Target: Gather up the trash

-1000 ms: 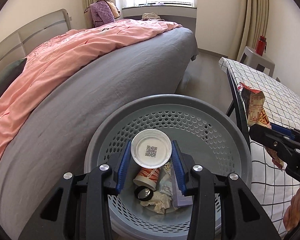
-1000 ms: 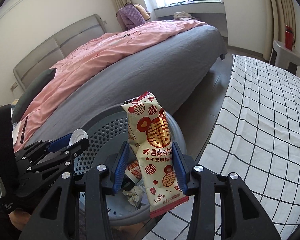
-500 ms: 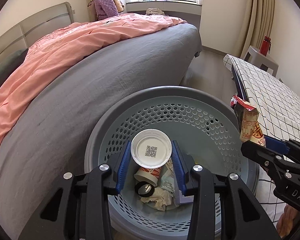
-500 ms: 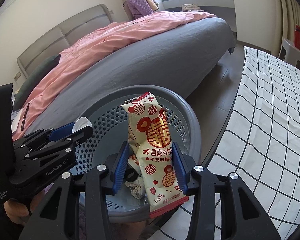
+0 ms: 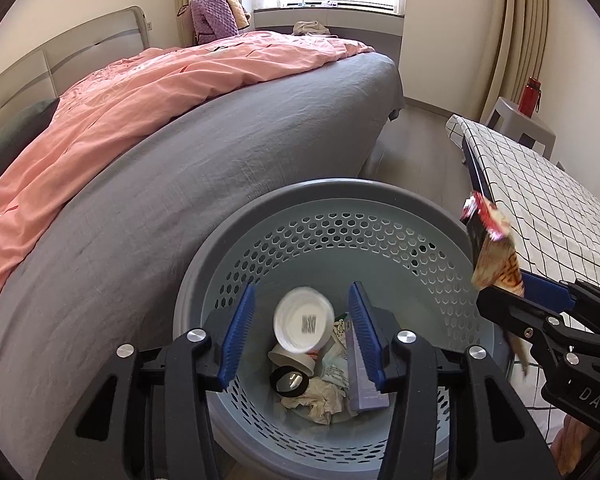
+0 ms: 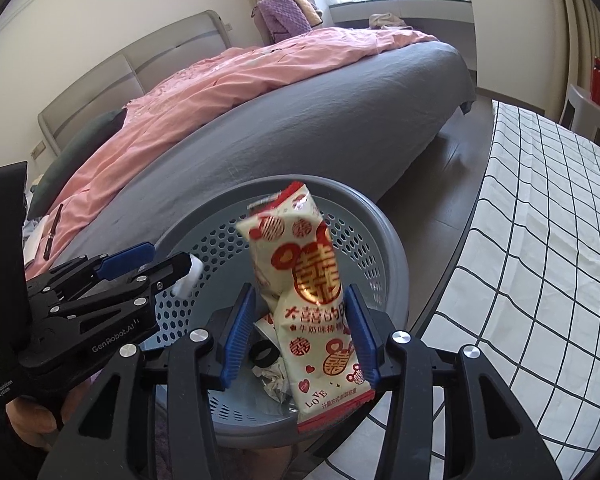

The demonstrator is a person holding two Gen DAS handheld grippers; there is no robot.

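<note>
A grey perforated basket (image 5: 340,194) stands on the floor between bed and table, holding a paper cup, crumpled tissue and a purple box. My left gripper (image 5: 300,336) hovers over it with its jaws opening. A white round cup (image 5: 304,324), blurred and tilted, is between them with a gap to each blue pad. My right gripper (image 6: 300,332) is over the basket's (image 6: 392,264) right rim, jaws opening too. The red and white snack packet (image 6: 312,292) stands loose between them, leaning on the right pad. The left gripper (image 6: 152,266) shows there too, with the cup (image 6: 186,280) at its tips.
A bed with a grey sheet (image 5: 220,168) and a pink duvet (image 5: 140,92) fills the left. A table with a black-checked white cloth (image 6: 540,240) runs along the right. A red bottle (image 5: 531,94) stands on a stool behind it. A purple bag (image 5: 212,20) sits by the window.
Both pairs of jaws have widened. The white cup has come off the left pads and tilts downward, blurred. The snack packet is no longer squeezed and has shifted slightly.
</note>
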